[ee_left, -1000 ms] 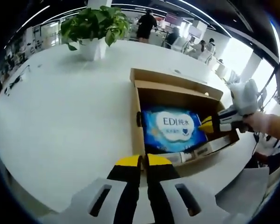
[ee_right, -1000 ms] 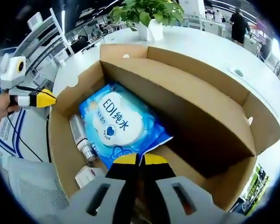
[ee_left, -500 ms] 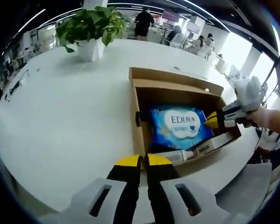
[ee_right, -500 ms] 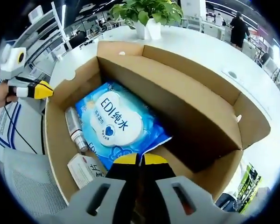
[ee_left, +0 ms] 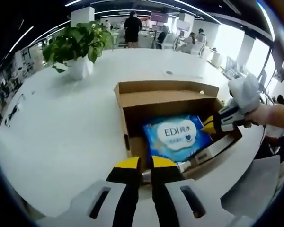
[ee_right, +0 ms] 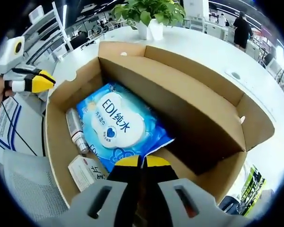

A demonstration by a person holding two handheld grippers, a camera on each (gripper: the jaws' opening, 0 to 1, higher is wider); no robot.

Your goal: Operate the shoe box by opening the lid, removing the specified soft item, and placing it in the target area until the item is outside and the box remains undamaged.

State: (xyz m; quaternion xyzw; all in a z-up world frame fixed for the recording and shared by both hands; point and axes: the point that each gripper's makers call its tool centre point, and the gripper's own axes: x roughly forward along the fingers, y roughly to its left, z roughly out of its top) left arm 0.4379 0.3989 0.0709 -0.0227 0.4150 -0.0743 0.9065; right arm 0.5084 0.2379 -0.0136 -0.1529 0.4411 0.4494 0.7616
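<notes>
Resting with its yellow-tipped black jaws pressed together and holding nothing, the right gripper [ee_right: 142, 161] hangs over the near edge of the glossy blue-and-white soft pack of wipes [ee_right: 118, 126], while the left gripper [ee_left: 141, 164] also has its jaws together and empty, positioned outside the near wall of the open brown cardboard shoe box [ee_left: 132, 101]. In the left gripper view the right gripper [ee_left: 209, 126] appears from the right, above the box's far side. The pack lies flat on the box floor, roughly central, with a white cloud-shaped label bearing "EDI" lettering and a small heart. Beside it, against one long wall, lie a slim silver-and-white cylindrical bottle [ee_right: 78, 135] and a small white rectangular carton [ee_right: 85, 171]; both touch or nearly touch the pack. The lid stands raised, so the opening step appears done and extraction is the step in hand. The pack will likely handle as light, pliable and slippery: the film wrapper may slide between the pads and the body will sag if lifted by one end. A hold on the near short edge or a pinched fold of film looks most practical, avoiding the cardboard walls. The box sits on a round white table [ee_left: 61, 123], with a potted green plant in a white pot [ee_left: 75, 47] well apart from it.
</notes>
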